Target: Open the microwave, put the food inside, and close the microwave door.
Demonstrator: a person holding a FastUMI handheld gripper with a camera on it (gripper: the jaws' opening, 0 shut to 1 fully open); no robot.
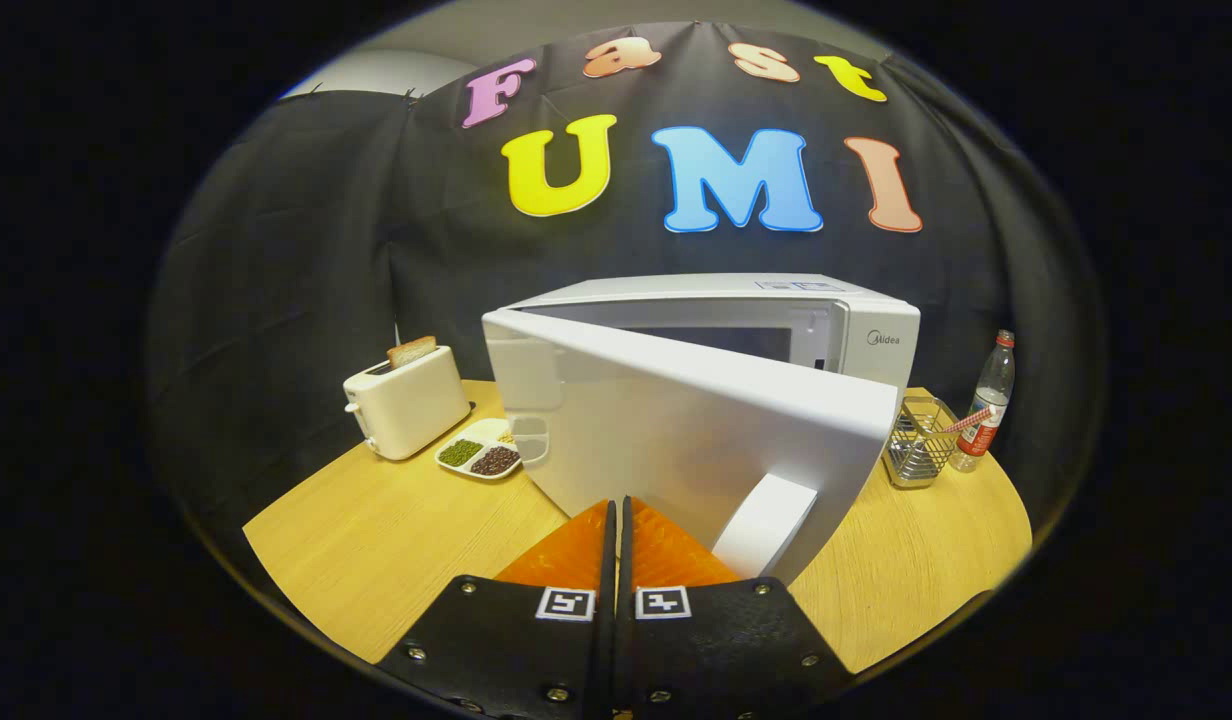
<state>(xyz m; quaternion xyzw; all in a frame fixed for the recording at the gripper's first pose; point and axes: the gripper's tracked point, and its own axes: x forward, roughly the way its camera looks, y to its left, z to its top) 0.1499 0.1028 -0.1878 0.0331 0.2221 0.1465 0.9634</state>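
Note:
The white microwave point(866, 345) stands at the back of the wooden table point(376, 540). Its door point(676, 430) hangs partly open, hinged on the left, its outer face turned toward me. The door's handle point(766, 525) sits at the free edge, just right of my fingers. My gripper point(617, 508) is shut with nothing between its fingers, and the tips are at or against the door's lower outer face. A divided plate of beans point(479, 452) lies on the table left of the door, its right edge hidden behind the door. A slice of the dark cavity point(716, 342) shows above the door.
A white toaster point(408, 402) with a slice of bread in it stands left of the plate. Right of the microwave are a wire basket point(919, 442) and a plastic bottle point(988, 400). The table's rounded front edge runs close on both sides of my fingers.

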